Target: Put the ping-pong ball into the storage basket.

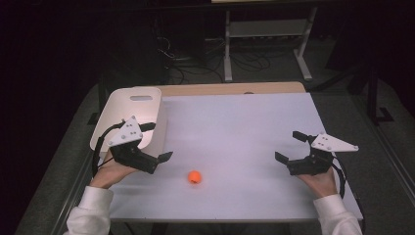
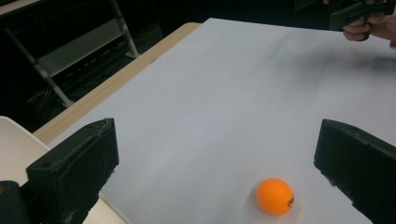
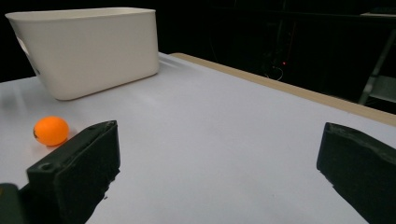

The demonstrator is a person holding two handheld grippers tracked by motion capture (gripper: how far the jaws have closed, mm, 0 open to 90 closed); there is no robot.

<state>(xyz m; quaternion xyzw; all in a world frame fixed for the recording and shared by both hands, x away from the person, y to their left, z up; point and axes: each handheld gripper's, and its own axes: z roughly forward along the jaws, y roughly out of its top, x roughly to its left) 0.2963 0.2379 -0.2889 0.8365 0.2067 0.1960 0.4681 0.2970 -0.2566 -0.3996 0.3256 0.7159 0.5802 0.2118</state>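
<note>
The white surface (image 1: 235, 127) takes up the middle of the high view, with a strip of bare wood showing along its far edge. A white bin (image 1: 132, 115) with a handle slot in its far wall stands at the centre left of that view, on the left part of the surface; in the right gripper view it stands upright in the upper left of the frame.

The left gripper (image 1: 157, 142) sits at the lower left of the high view, just in front of the bin and overlapping its near wall in the picture, held in a hand that comes in from the bottom edge in a white sleeve. Its jaws stand wide apart with nothing between them; in the left gripper view they rise at the two lower corners of the frame. The right gripper (image 1: 288, 146) is at the centre right of the high view, well apart from the left one, and its jaws are likewise spread wide and hold nothing.

The orange ball (image 1: 195, 177) lies on the surface at the lower middle of the high view, near the left gripper and just right of its jaw tips, touching neither gripper. In the left gripper view the ball rests at the lower right of centre, between the two jaws but ahead of them. In the right gripper view it lies at the left edge, in front of the bin.
</note>
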